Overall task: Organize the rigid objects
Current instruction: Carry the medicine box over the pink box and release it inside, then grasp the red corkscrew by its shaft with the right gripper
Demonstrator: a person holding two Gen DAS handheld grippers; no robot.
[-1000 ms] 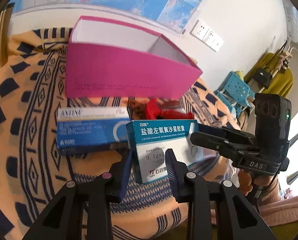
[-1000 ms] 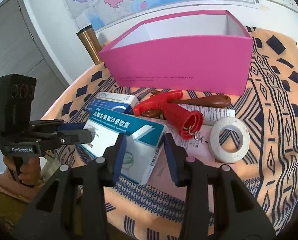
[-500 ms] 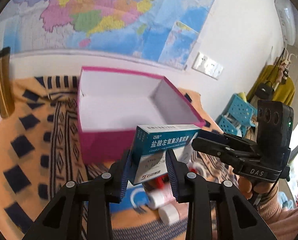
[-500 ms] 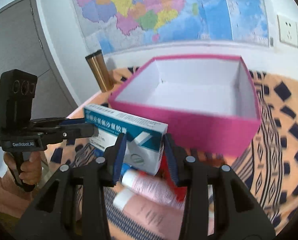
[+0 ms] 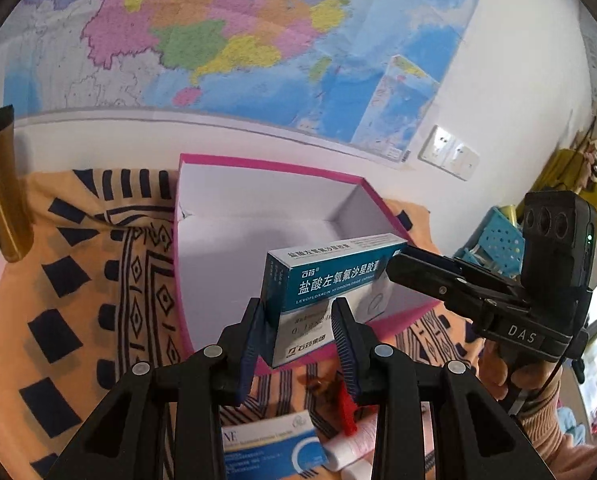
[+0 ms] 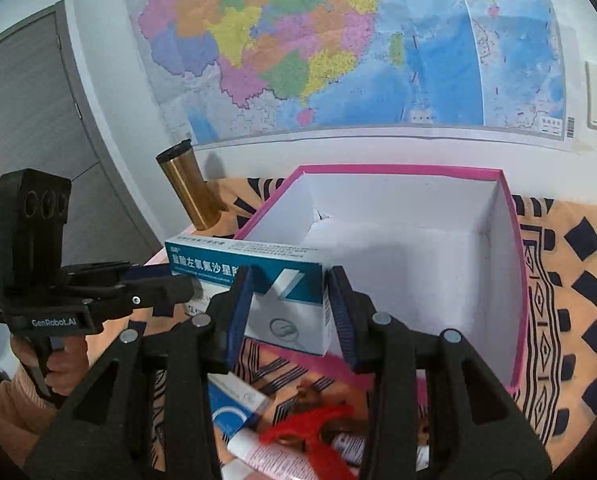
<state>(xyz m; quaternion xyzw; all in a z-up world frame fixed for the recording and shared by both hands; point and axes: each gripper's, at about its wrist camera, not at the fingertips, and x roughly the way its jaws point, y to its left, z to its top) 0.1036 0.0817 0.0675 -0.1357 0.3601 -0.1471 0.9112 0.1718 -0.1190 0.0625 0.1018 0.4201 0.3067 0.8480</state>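
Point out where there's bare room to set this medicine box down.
The pink box's white floor is bare wall to wall. The medicine box, gripped by left gripper and right gripper, hangs over its near wall. The cloth in front is crowded.

I am in a lived-in room of a home. A big coloured map (image 6: 338, 48) is pinned to the white wall above wall sockets (image 5: 448, 153); a patterned orange cloth (image 5: 98, 280) covers the counter, and a grey door (image 6: 38, 152) stands at one side.
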